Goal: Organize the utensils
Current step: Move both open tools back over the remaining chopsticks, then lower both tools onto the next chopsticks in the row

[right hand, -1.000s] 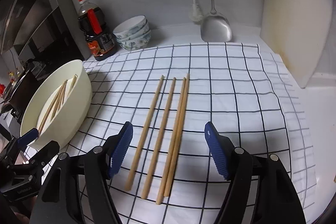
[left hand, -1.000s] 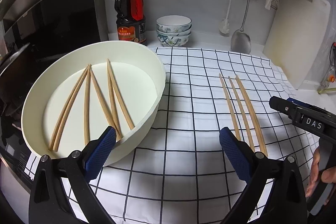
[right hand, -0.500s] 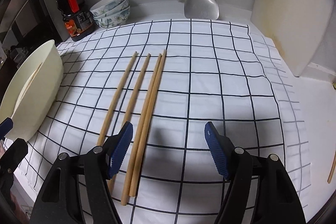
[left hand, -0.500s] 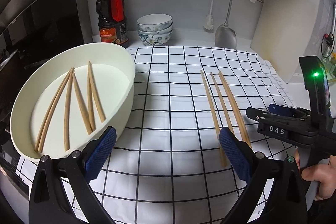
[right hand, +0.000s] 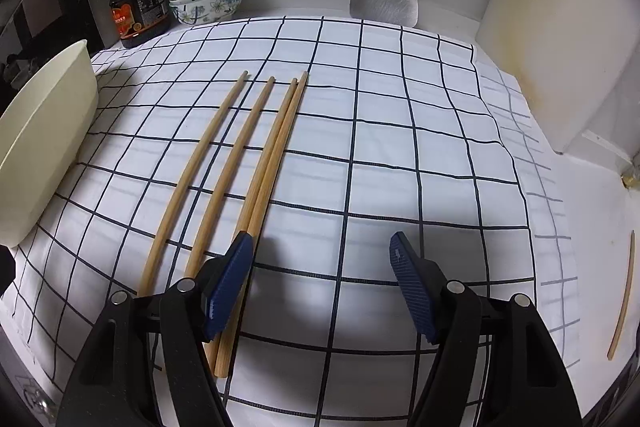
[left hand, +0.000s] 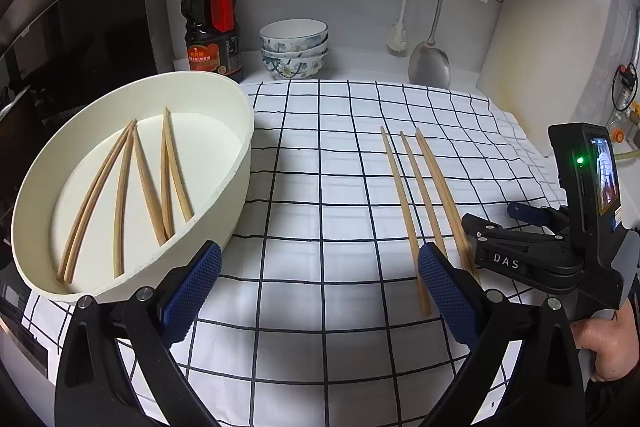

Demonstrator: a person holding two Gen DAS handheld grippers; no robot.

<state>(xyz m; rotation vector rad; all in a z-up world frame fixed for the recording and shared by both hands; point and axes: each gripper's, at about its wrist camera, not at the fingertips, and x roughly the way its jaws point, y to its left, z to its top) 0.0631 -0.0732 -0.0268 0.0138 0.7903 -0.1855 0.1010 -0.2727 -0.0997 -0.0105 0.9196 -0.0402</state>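
Several wooden chopsticks (right hand: 224, 163) lie side by side on the checked cloth (right hand: 400, 147); they also show in the left wrist view (left hand: 420, 187). More chopsticks (left hand: 152, 183) lie inside the white oval basin (left hand: 240, 95) at left. My right gripper (right hand: 322, 271) is open and empty, low over the cloth, its left finger (right hand: 232, 279) over the near ends of the rightmost pair. It also shows in the left wrist view (left hand: 520, 231). My left gripper (left hand: 318, 291) is open and empty, between the basin and the loose chopsticks.
A soy sauce bottle (left hand: 212, 15), stacked bowls (left hand: 294, 47), a hanging spatula (left hand: 430, 63) and a white cutting board (left hand: 548, 67) stand along the back wall. One stray chopstick (right hand: 622, 299) lies on the counter right of the cloth.
My right gripper has moved forward and down towards the loose chopsticks, its left finger now over their near ends. The left gripper has drifted slightly right, away from the basin.
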